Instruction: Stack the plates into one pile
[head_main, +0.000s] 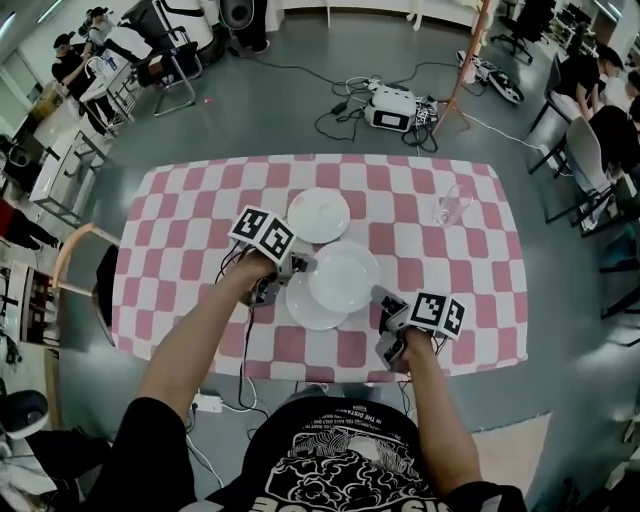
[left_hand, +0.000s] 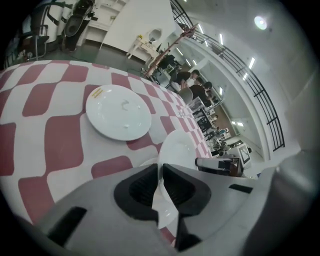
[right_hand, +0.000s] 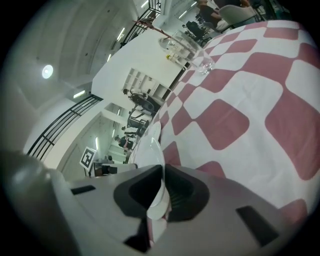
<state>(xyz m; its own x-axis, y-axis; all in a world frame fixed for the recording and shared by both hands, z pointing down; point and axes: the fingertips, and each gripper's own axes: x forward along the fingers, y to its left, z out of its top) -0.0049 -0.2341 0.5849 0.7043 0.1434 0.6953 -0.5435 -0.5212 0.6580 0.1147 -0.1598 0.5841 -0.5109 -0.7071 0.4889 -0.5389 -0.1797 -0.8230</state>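
Three white plates are on or over the pink-checked table (head_main: 180, 250). The far plate (head_main: 318, 215) (left_hand: 118, 111) lies flat by itself. A second plate (head_main: 303, 307) lies flat near the front edge. The third plate (head_main: 345, 275) (left_hand: 179, 147) (right_hand: 149, 148) is held over it, partly covering it, gripped from two sides. My left gripper (head_main: 301, 264) (left_hand: 160, 186) is shut on its left rim. On the opposite rim, my right gripper (head_main: 381, 296) (right_hand: 161, 196) is shut as well. Whether the held plate touches the one below I cannot tell.
A clear glass (head_main: 452, 205) (right_hand: 192, 54) stands at the table's far right. A chair (head_main: 85, 265) is at the table's left side. Cables and a box (head_main: 392, 106) lie on the floor beyond the table. People sit at desks around the room.
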